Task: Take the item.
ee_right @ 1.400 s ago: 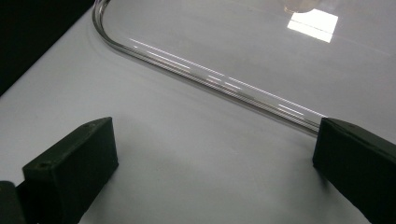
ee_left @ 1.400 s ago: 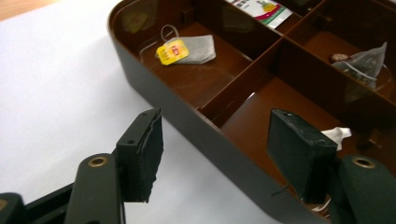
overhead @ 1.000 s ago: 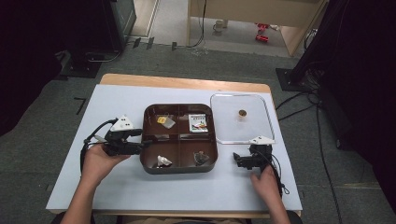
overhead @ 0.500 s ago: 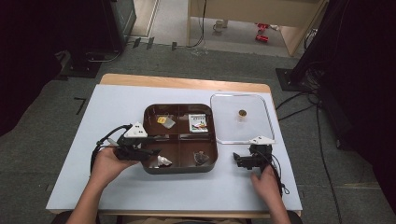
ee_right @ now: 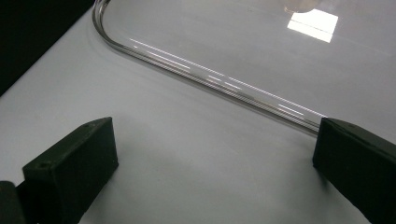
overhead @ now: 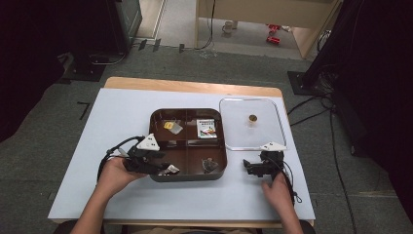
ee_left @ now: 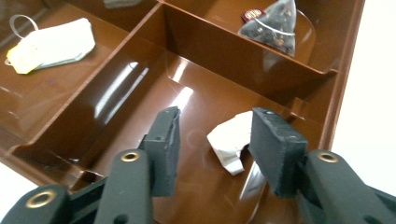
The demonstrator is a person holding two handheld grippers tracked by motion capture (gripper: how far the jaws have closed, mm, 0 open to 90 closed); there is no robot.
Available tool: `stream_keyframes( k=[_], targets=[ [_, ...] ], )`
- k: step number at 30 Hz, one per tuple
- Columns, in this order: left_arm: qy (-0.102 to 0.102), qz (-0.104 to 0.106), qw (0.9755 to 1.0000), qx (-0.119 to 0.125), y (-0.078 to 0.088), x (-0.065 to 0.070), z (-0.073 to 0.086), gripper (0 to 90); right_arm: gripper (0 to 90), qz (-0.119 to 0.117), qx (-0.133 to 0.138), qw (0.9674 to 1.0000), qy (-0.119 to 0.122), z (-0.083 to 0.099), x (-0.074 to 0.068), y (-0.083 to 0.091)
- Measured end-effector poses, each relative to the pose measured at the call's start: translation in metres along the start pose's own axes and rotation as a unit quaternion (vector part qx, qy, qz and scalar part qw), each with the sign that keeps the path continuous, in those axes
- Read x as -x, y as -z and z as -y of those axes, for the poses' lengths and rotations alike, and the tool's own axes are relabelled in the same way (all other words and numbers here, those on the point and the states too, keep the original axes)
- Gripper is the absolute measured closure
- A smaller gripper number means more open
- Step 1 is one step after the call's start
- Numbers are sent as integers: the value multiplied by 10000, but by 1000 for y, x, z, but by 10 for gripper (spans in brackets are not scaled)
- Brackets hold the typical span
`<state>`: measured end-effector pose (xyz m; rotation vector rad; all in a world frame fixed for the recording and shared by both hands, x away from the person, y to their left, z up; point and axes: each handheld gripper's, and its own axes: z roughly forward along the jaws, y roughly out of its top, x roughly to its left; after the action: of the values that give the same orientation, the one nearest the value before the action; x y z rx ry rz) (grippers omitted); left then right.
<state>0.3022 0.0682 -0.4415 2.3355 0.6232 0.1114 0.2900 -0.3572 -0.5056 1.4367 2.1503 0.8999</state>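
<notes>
Now left gripper (ee_left: pixel 215 140) closing round white sachet (ee_left: pixel 232 140) — one tray (overhead: pixel 160 117), four compartments.

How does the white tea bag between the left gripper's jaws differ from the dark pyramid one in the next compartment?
The white tea bag is pale and crumpled flat; the dark pyramid tea bag is see-through, filled with dark leaves, and stands peaked. Both lie in the brown tray, one per compartment.
</notes>
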Motion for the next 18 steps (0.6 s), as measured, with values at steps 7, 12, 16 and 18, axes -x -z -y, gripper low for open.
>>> stream_keyframes(
  k=[7,12,16,18],
  targets=[
    [47,16,9993,-359,-9,1,1,597,0,0,-1,10000,0,0,0,0],
    [90,0,9987,-500,-13,1,1,639,0,0,0,10000,0,0,0,0],
    [107,31,9984,-551,-14,0,1,653,0,0,-1,10000,-1,0,0,0],
    [135,39,9985,-534,-15,0,0,651,0,-1,1,10000,1,0,0,0]
  ],
)
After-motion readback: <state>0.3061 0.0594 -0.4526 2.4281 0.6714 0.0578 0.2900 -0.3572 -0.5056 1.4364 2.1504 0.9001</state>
